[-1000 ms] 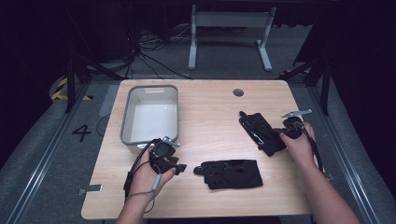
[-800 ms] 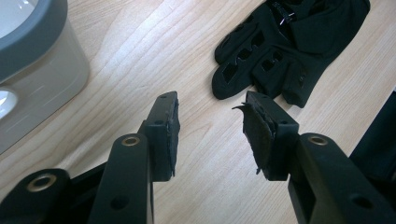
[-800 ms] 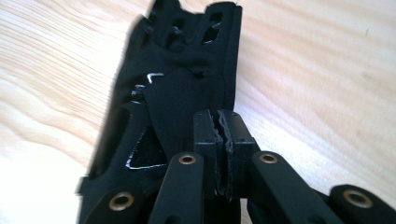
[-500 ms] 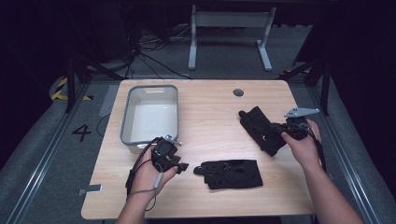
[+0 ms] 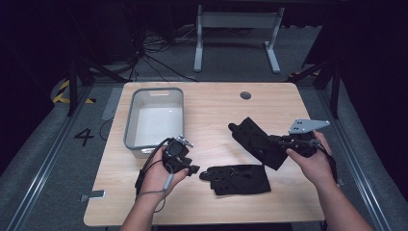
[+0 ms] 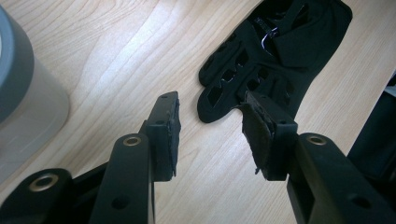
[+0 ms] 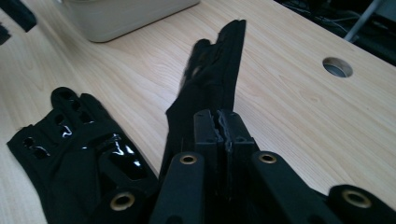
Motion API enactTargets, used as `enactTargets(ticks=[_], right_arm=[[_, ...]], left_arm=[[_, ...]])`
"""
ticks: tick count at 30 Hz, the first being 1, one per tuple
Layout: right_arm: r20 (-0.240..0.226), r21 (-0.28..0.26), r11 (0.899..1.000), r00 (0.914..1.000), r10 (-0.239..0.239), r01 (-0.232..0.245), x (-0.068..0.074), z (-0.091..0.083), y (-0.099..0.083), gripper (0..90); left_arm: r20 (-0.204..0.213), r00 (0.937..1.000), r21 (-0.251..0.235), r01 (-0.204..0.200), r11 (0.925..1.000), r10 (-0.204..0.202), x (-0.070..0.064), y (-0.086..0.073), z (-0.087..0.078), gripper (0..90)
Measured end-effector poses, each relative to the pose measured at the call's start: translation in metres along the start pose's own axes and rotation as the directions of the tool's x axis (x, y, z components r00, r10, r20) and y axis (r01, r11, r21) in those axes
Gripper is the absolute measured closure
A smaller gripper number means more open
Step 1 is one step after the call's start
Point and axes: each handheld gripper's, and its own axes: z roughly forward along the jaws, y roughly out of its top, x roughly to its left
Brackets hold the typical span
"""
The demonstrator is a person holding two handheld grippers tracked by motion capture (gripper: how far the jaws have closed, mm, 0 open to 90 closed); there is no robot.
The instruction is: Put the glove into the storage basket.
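Note:
Two black gloves are on the wooden table (image 5: 211, 108). One glove (image 5: 238, 178) (image 6: 275, 60) (image 7: 70, 144) lies flat near the front middle. My left gripper (image 5: 192, 169) (image 6: 210, 133) is open just left of that glove's fingertips, with nothing between its jaws. The other glove (image 5: 257, 139) (image 7: 212, 79) is lifted at its cuff end, its fingers pointing away toward the bin. My right gripper (image 5: 279, 142) (image 7: 222, 135) is shut on that glove's cuff edge.
A grey plastic bin (image 5: 155, 120) (image 6: 23, 102) (image 7: 121, 14) stands empty at the table's left, just behind my left hand. A cable hole (image 5: 246, 95) (image 7: 337, 66) sits near the far edge. Bare tabletop lies between the bin and the raised glove.
My right gripper has raised its glove off the table and turned it, shifting slightly right. The left gripper edged a little toward the flat glove.

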Motion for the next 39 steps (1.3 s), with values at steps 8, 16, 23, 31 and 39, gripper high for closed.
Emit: enactTargets(ticks=[8,16,23,31,39], right_arm=[[-0.015,-0.006,0.997,0.9971,-0.075,0.075,0.016,0.007,0.001,87.0],[-0.016,0.015,0.989,0.9893,-0.145,0.146,0.023,0.017,0.002,87.0],[-0.028,0.046,0.976,0.9766,-0.214,0.215,0.035,0.024,0.004,86.8],[-0.093,0.054,0.968,0.9667,-0.238,0.244,0.054,0.024,0.003,86.4],[-0.23,0.086,0.966,0.948,-0.221,0.246,0.079,0.024,-0.002,85.9]], left_arm=[[0.005,1.0,0.005,-0.008,1.0,0.008,-0.001,0.003,0.001,57.1],[-0.001,1.0,0.004,-0.001,1.0,0.001,0.0,0.001,-0.001,57.2],[-0.003,1.0,-0.005,0.0,1.0,0.0,0.0,0.0,-0.003,57.3],[0.005,0.9999,-0.005,-0.014,0.9999,0.014,-0.001,0.005,-0.002,57.2],[0.012,0.9994,-0.01,-0.032,0.9995,0.032,-0.002,0.011,-0.001,57.2]])
